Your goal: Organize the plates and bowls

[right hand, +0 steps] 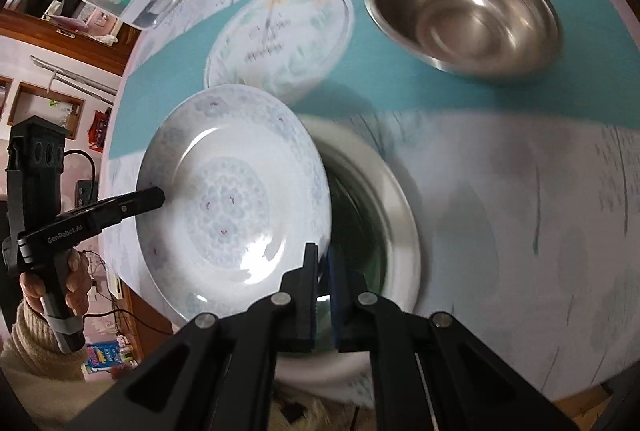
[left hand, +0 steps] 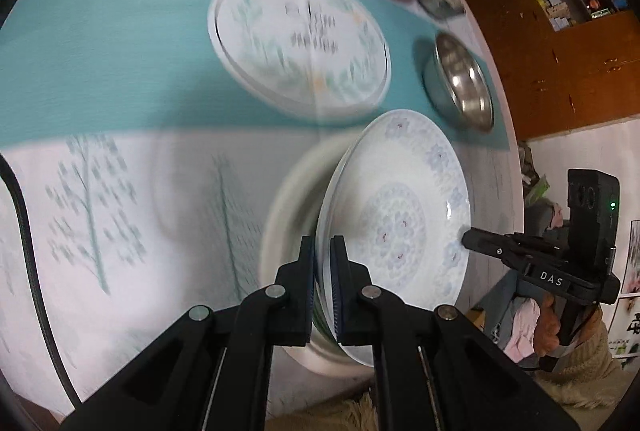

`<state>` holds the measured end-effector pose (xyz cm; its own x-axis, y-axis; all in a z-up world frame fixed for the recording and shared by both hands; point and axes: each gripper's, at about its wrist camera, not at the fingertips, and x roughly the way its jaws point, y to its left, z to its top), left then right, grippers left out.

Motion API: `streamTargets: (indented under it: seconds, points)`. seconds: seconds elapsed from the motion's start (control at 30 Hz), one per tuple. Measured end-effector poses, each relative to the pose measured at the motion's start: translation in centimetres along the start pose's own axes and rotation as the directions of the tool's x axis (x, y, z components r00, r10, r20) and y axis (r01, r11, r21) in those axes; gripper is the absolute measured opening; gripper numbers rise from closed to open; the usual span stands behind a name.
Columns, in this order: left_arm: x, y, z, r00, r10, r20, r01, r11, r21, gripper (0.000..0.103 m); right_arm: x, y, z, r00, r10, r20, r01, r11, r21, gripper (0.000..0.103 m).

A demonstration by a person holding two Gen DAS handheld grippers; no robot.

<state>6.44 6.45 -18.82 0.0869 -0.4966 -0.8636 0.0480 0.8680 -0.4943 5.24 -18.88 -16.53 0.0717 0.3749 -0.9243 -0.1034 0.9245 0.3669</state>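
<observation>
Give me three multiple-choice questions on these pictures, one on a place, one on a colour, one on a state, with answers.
1. Where is the flowered plate?
A. in a cabinet
B. held tilted over a white plate
C. inside a bowl

2. What colour is the band on the tablecloth?
A. teal
B. red
C. black

3. How are the left gripper and right gripper?
A. both wide open
B. both lying on the table
C. both shut on the flowered plate's rim

Answers: B, it hangs slanted above the white plate; A, a teal band; C, each clamps an edge.
</observation>
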Motion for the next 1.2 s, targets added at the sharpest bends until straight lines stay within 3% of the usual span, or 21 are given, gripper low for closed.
streamTargets:
  seconds: [0.17,0.5,0.7,0.8,0.87,0.93,1.2]
  points:
    - [2.1,-0.6,-1.7,1.000,0.012,-0.020,-0.012,1.000,-0.022,0.005,0.5,-1.4,-1.6,1.000,-0.020,0.000,0.020,0.999,0.031,0.005]
    - [3.2,-0.6,-2.4,0.997,0.077,0.000,-0.077,0.997,-0.031,0.006,0.6,-1.0,-1.6,0.997,-0.069,0.042,0.069,0.998,-0.008,0.005]
    - [3.2,-1.7,-3.3,0.995,0.098,0.026,-0.096,0.994,-0.055,0.030,0.0,-0.7,-1.9,0.991,-0.102,0.086,0.105,0.994,-0.033,0.014]
    - [2.6,-2.8,-4.0,0.992,0.118,0.050,-0.115,0.992,-0.049,0.046,-0.5,-0.5,-2.4,0.988,-0.111,0.109,0.118,0.992,-0.052,0.022]
    - [1.5,-3.7,-4.6,0.983,0.155,0.100,-0.152,0.988,-0.035,0.067,-0.8,-0.5,-2.8,0.988,-0.102,0.115,0.109,0.993,-0.052,0.022]
    - [0.1,-4.5,-5.0,0.973,0.177,0.152,-0.175,0.984,-0.022,0.075,-1.1,-0.5,-3.2,0.987,-0.102,0.123,0.108,0.993,-0.042,0.022]
    - [-4.5,-6.2,-4.9,0.957,0.170,0.234,-0.183,0.982,0.035,0.077,-3.0,0.3,-4.8,0.979,-0.111,0.170,0.110,0.994,0.019,0.022]
